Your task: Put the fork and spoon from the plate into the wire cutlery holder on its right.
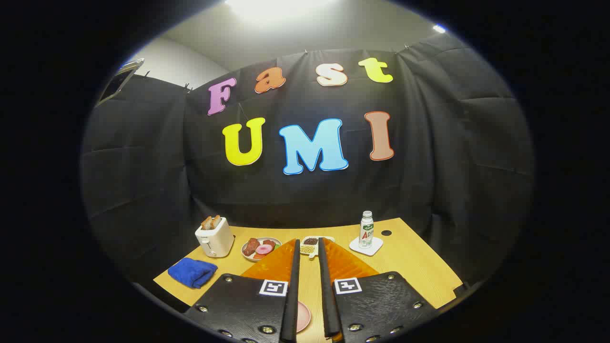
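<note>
Two fingers of the gripper (309,247) stand narrowly apart, holding nothing, high over a wooden table (410,267); a pink plate (303,316) peeks between them close below. Fork, spoon and wire holder cannot be made out. Beyond sit a toaster (214,237), bottle (366,230) and blue cloth (192,272). Judged the opening approach: next, descend toward the plate

You have no legible text to log. The bottle (366,229) carries a label too small to make out. Square coded tags (273,287) sit on the gripper (308,241), its fingers slightly parted around nothing.
</note>
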Motion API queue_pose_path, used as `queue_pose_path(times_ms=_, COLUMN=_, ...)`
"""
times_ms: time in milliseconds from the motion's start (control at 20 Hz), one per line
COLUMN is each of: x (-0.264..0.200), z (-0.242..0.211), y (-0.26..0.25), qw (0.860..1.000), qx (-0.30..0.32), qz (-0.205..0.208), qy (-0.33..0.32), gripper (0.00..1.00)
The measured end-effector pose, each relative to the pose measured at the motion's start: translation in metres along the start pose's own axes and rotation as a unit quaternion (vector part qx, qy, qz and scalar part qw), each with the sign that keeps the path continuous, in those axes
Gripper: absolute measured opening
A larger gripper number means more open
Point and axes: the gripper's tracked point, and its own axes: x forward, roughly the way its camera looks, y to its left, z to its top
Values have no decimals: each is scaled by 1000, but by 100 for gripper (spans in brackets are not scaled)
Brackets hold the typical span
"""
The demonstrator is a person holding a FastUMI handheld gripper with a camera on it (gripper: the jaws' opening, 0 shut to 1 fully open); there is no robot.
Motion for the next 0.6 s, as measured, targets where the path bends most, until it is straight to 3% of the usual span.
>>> queue_pose_path(times_ms=400, x=1, z=-14, y=2, qw=1000, qx=0, qz=8, qy=15, gripper=21)
queue_pose_path(times_ms=600, x=1, z=-56, y=5, qw=998, qx=-5, qz=19, qy=59, gripper=21)
